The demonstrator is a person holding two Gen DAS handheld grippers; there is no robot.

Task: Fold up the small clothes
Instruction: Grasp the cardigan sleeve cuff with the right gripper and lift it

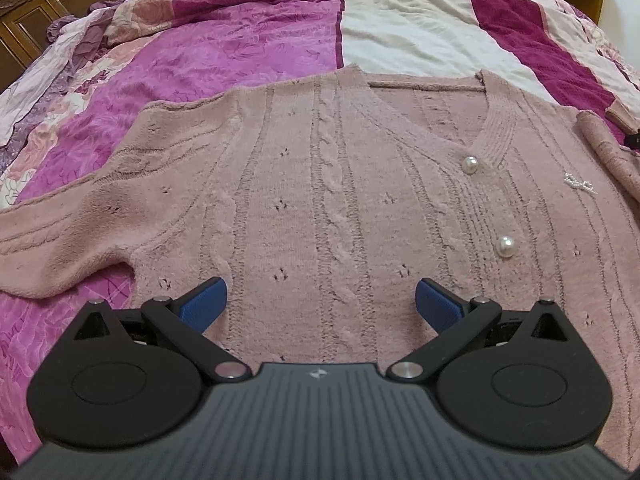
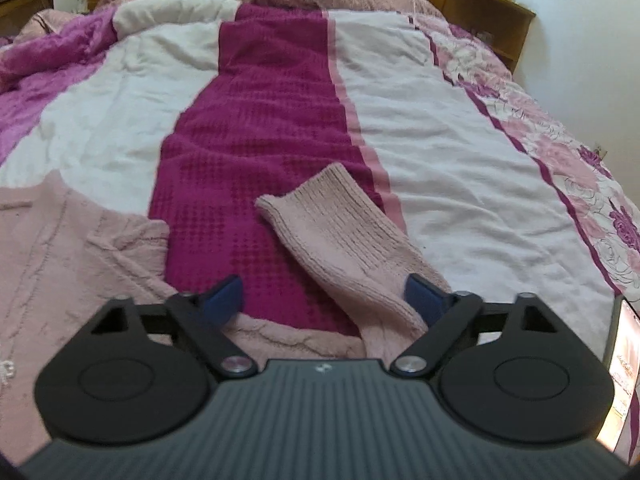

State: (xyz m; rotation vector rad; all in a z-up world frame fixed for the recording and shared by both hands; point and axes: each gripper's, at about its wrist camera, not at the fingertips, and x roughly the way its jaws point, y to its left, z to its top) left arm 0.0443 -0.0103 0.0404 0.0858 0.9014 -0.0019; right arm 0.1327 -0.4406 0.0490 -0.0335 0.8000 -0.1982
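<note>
A dusty-pink cable-knit cardigan (image 1: 320, 180) lies flat on the bed, front up, with two pearl buttons (image 1: 470, 165) down its placket. Its one sleeve (image 1: 60, 240) stretches out to the left. My left gripper (image 1: 320, 292) hovers open over the lower body of the cardigan, with only flat knit beneath its blue pads. In the right wrist view the other sleeve (image 2: 340, 232) lies bent across the magenta stripe, cuff pointing away. My right gripper (image 2: 325, 288) stands open; the sleeve runs between the fingers, close to the right pad (image 2: 422, 296), and the left pad is clear of it.
The bed carries a striped quilt (image 2: 440, 120) in magenta, white and floral pink, rumpled at the far end. A wooden headboard (image 2: 480, 4) stands behind it and a wooden cabinet (image 1: 40, 0) at the far left. A bright flat object (image 2: 624, 360) lies at the right edge.
</note>
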